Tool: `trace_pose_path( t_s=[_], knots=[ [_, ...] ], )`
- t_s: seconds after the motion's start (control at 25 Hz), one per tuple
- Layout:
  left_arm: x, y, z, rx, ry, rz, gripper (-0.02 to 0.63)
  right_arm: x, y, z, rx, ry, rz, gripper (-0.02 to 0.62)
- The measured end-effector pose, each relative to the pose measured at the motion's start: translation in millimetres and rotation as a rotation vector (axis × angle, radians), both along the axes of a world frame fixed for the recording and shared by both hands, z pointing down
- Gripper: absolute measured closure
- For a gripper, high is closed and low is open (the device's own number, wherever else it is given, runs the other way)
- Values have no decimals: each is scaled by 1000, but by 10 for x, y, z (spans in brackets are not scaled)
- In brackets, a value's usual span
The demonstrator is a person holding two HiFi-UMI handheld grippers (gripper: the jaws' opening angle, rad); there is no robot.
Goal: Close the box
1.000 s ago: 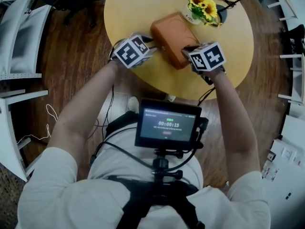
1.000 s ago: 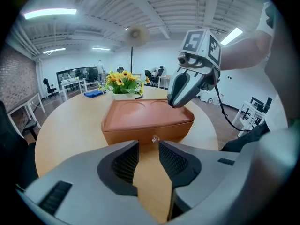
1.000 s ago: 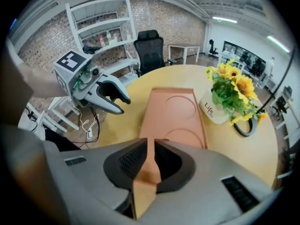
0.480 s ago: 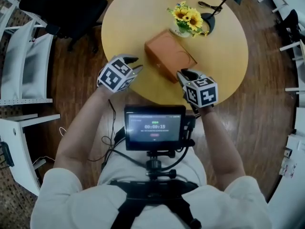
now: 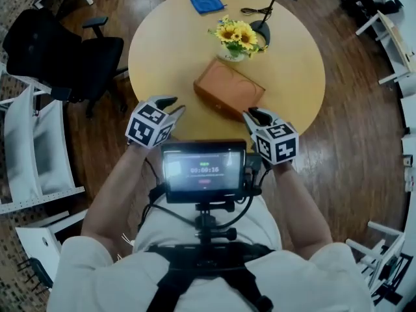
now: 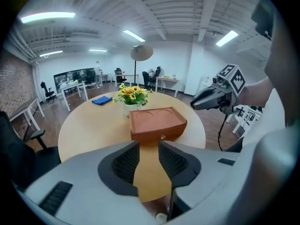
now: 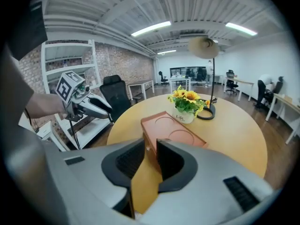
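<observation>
The brown box (image 5: 227,90) lies shut on the round yellow table (image 5: 169,44), its lid flat with two round recesses and a small clasp on the front. It is also in the left gripper view as the box (image 6: 157,123) and in the right gripper view as the box (image 7: 173,135). My left gripper (image 5: 170,104) hovers at the table's near left edge, apart from the box, jaws open and empty. At the near right edge my right gripper (image 5: 255,116) is likewise clear of the box, its jaws a narrow gap apart with nothing between.
A pot of sunflowers (image 5: 237,36) stands just behind the box, with a black desk lamp (image 5: 266,25) beside it. A blue cloth (image 5: 207,4) lies at the table's far edge. A black office chair (image 5: 65,57) and white chairs (image 5: 32,148) stand to the left.
Both grippers have drawn back from the box's sides toward the table's near edge. The box stays shut where it was. The head view now takes in the whole table.
</observation>
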State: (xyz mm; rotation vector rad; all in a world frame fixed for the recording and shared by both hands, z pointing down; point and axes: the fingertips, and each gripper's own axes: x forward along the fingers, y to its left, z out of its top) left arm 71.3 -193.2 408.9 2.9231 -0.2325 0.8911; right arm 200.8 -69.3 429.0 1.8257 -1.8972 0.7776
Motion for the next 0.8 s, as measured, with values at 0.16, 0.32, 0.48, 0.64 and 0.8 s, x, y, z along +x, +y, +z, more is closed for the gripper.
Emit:
trace_pose_path(
  t_s=[0.16,0.32,0.48,0.64,0.8],
  knots=[
    [-362,-135,-100,28,-5,112,477,-395,17,-118,54,-16,207,513],
    [-718,-131,-131,-17,11,185,477,-962,147,-178,46,9,338,497],
    [-901,-56,-155,-17,32,231,477,-1341,380,-229,27,26,400,479],
    [-1032,178,-267,-24,57,243,477,-1563,667,-358,38,12,446,458],
    [-1226,392,-338,-33,57,213,477,-1770,897,-532,72,2,438,434]
  ],
)
